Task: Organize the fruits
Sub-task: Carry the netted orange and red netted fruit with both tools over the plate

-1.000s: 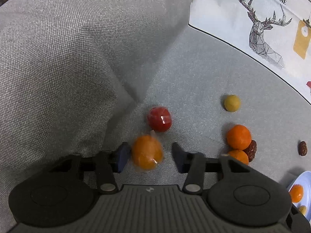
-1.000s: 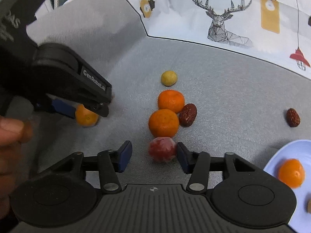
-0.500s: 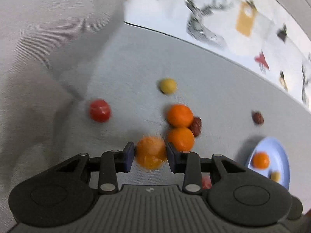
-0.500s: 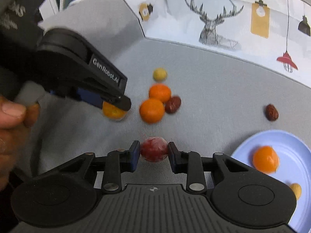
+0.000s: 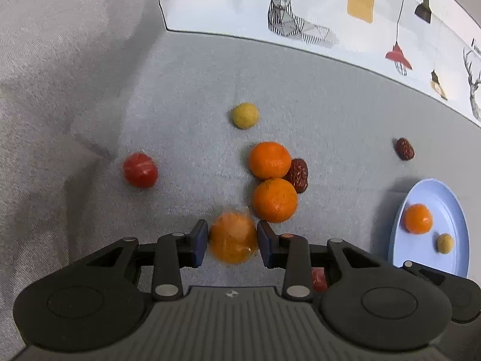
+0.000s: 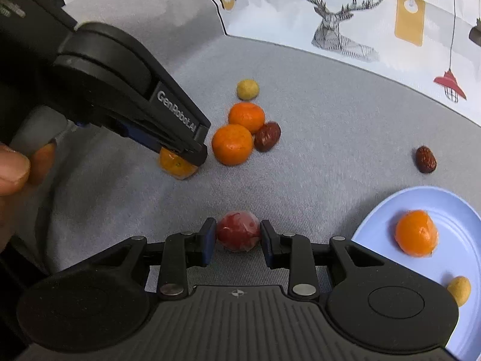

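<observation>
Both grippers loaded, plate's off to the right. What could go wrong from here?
1. The wrapped orange fruit held in the left gripper sits right beside the near loose mandarin; moving off could nudge it.
2. The wrapped red fruit in the right gripper looks glossy and may slip.
3. Both probably head for the pale blue plate; they could collide.

Left tongs (image 5: 233, 242): closed on a blurred, apparently wrapped orange fruit (image 5: 233, 237).
Grey surface (image 5: 345, 114): two oranges (image 5: 270, 160), two dates (image 5: 298, 175).
Blue plate (image 5: 451, 192): lower right.

Lighting: bright, even, soft shadows on grey cloth (image 5: 330, 96). Fisheye bending at edges. Slight blur on wrapped orange fruit (image 5: 233, 240); rest sharp.
</observation>
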